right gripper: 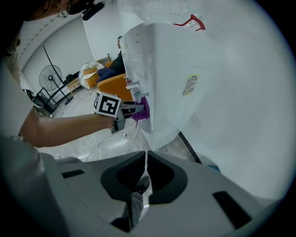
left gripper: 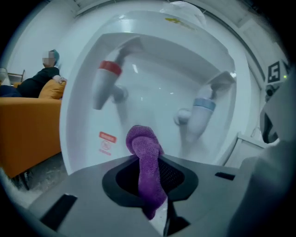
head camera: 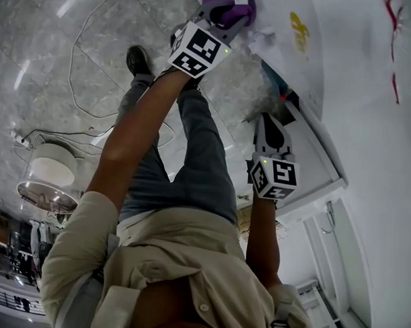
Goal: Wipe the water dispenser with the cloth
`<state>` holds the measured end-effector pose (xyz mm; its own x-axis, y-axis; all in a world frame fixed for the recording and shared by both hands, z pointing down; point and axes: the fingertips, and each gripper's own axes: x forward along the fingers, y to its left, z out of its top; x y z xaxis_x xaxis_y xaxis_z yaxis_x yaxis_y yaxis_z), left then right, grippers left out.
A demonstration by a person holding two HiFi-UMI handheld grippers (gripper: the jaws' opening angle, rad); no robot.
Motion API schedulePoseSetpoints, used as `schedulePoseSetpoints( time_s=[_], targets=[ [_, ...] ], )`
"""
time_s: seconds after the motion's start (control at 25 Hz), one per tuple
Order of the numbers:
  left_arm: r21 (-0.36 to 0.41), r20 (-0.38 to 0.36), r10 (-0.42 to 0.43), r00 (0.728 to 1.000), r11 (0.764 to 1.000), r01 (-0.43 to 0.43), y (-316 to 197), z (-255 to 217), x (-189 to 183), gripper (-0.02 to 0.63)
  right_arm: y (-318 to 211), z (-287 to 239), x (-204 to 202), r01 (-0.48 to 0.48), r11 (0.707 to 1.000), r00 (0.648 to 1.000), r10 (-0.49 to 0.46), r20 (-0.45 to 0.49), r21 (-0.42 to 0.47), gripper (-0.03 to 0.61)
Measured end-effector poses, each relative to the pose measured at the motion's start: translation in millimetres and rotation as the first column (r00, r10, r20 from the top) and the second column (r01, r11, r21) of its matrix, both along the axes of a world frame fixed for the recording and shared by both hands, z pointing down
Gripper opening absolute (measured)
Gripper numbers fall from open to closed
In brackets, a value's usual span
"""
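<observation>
If the cloth slips: that's my main worry tbh. Only a thin purple strip is pinched, with a small wad poking out past the tips, so a hard drag could probably pull it free.
left gripper: jaws clamped tight on that cloth, pointed into the tap recess of the dispenser.
recess: wad sits low in it, between the red tap and blue tap, beside the warning sticker. Can't tell if it's actually touching the back wall.
red tap: presumably the hot one. Sweeping left with the bulky gripper body could nudge it and let water out, onto the cloth or the floor.
blue tap: same deal on the other side. It hangs lower, about level with the wad, so I'd guess it gets bumped first.
back wall: the wad is small, so pressing in hard may bring the jaw tips against the white plastic instead of fabric, and that could scuff it.
right gripper: jaws pressed together, nothing in them, hanging just beside the dispenser's side. It isn't steadying anything, so a strong push from the left gripper might rock the unit.
cables: loose on the floor near a shoe. One step back could snag one.
sofa: orange, well apart from the work, no worry there.
</observation>
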<state>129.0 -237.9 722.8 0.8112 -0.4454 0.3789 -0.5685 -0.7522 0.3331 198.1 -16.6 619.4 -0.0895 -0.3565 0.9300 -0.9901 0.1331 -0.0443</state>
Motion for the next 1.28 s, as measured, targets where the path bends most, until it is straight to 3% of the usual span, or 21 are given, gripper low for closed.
schedulePoseSetpoints(
  time_s=[0.2,0.36,0.52,1.04,1.28],
  targets=[
    [-0.032,-0.031,0.127,0.991,0.991,-0.128,64,0,39,0.085,-6,-1,-7,0.014,1.0,1.0,-0.015,0.013,0.008,0.028],
    [-0.104,-0.068,0.083,0.994,0.99,-0.09,86,9,37,0.078,-7,1,-7,0.022,1.0,1.0,-0.022,0.014,0.008,0.028],
    [-0.129,-0.08,0.081,0.994,0.987,-0.091,102,12,37,0.08,-4,3,-10,0.024,1.0,0.999,-0.024,0.022,0.007,0.028],
    [-0.098,-0.136,0.09,0.987,0.99,-0.104,119,-51,49,0.081,-3,-13,-9,0.047,0.998,0.998,-0.048,0.045,0.036,0.028],
    [-0.063,-0.129,0.105,0.986,0.992,-0.114,118,-85,48,0.081,-7,-33,-7,0.058,0.996,0.997,-0.061,0.05,0.063,0.028]
  ],
)
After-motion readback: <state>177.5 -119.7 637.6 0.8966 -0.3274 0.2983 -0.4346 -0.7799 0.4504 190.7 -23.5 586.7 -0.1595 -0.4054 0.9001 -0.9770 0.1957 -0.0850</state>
